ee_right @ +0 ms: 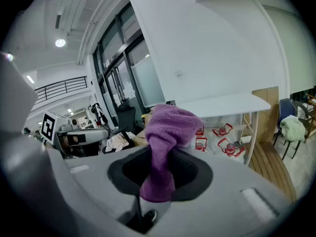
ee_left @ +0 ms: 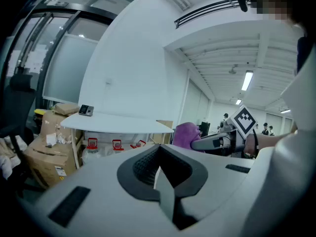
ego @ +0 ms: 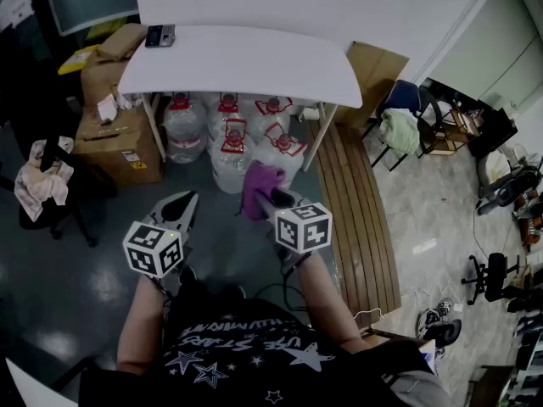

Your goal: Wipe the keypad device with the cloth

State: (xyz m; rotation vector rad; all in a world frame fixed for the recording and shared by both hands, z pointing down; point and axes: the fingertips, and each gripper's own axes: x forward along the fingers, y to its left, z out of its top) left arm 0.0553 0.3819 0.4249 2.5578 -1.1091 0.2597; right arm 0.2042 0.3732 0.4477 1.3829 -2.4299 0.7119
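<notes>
The keypad device point(ego: 159, 35) is a small dark box at the far left end of the white table point(ego: 254, 66), well ahead of both grippers; the left gripper view shows the keypad device point(ee_left: 86, 109) at a distance too. My right gripper point(ego: 265, 197) is shut on a purple cloth point(ego: 258, 188), held in the air in front of the table. Seen from the right gripper view, the cloth point(ee_right: 165, 137) bunches up above the jaws of the right gripper point(ee_right: 159, 174). My left gripper point(ego: 187, 199) hangs beside it, lower left, shut with nothing in it point(ee_left: 158, 168).
Several water jugs point(ego: 229, 138) stand under the table. Cardboard boxes point(ego: 119, 138) are stacked at its left, with a chair draped in cloth point(ego: 41, 185) nearer me. A wooden slatted bench point(ego: 356, 219) runs along the right, chairs point(ego: 405, 130) beyond it.
</notes>
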